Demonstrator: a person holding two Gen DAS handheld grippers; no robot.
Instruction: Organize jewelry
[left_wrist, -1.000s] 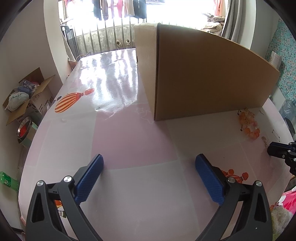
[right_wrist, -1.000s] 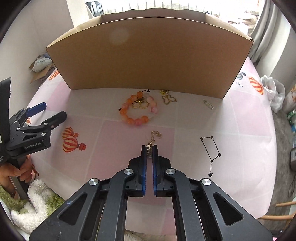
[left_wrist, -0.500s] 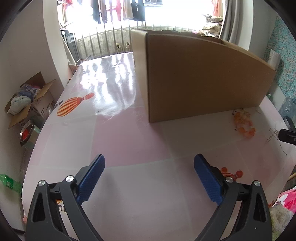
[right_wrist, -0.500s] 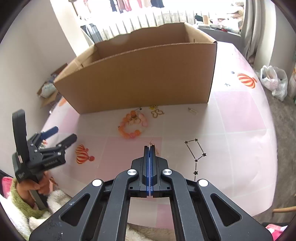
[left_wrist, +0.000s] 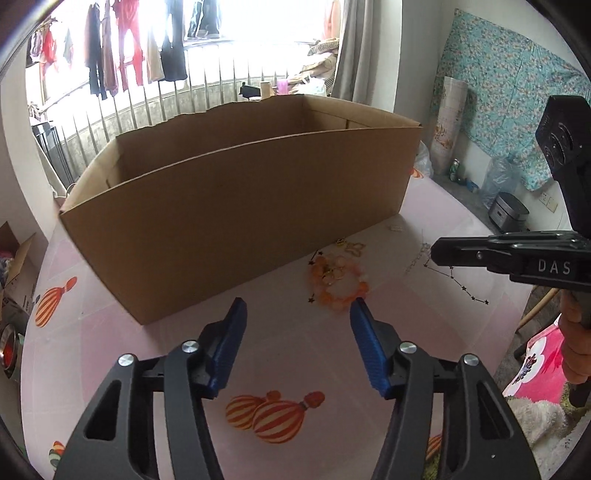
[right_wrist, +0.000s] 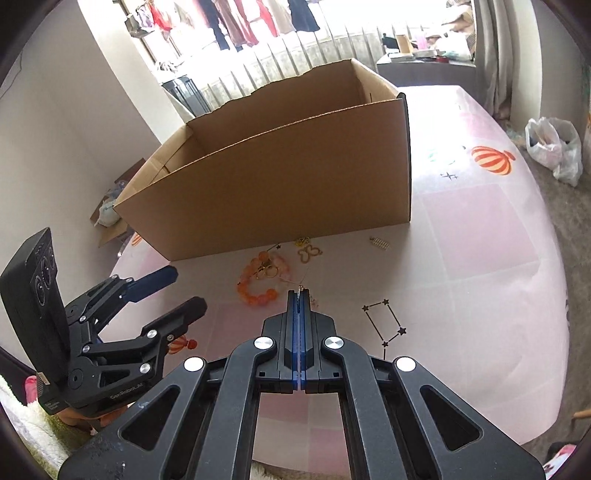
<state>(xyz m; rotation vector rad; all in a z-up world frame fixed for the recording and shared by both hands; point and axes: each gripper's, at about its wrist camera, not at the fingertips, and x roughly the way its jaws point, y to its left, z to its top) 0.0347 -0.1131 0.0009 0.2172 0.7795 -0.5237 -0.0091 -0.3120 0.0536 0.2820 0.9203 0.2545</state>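
Note:
An open cardboard box (left_wrist: 236, 206) (right_wrist: 280, 184) stands on the pink table. In front of it lie an orange bead bracelet (left_wrist: 338, 284) (right_wrist: 258, 284) with gold rings on it, a gold butterfly charm (right_wrist: 309, 253) (left_wrist: 354, 249) and a small spring-like piece (right_wrist: 379, 242). My right gripper (right_wrist: 299, 293) (left_wrist: 437, 254) is shut on a thin chain earring (left_wrist: 415, 260) and holds it raised above the table, right of the bracelet. My left gripper (left_wrist: 297, 314) (right_wrist: 181, 291) is open and empty, just short of the bracelet.
The pink tablecloth (right_wrist: 480, 258) has balloon and star prints. A white plastic bag (right_wrist: 554, 147) lies on the floor at the right. A box of clutter (left_wrist: 11, 258) sits on the floor at the left. A fluffy towel (left_wrist: 535, 417) lies at the near edge.
My right gripper closed on the chain earring and lifted it off the table. My left gripper swung right and now faces the bracelet and the box front.

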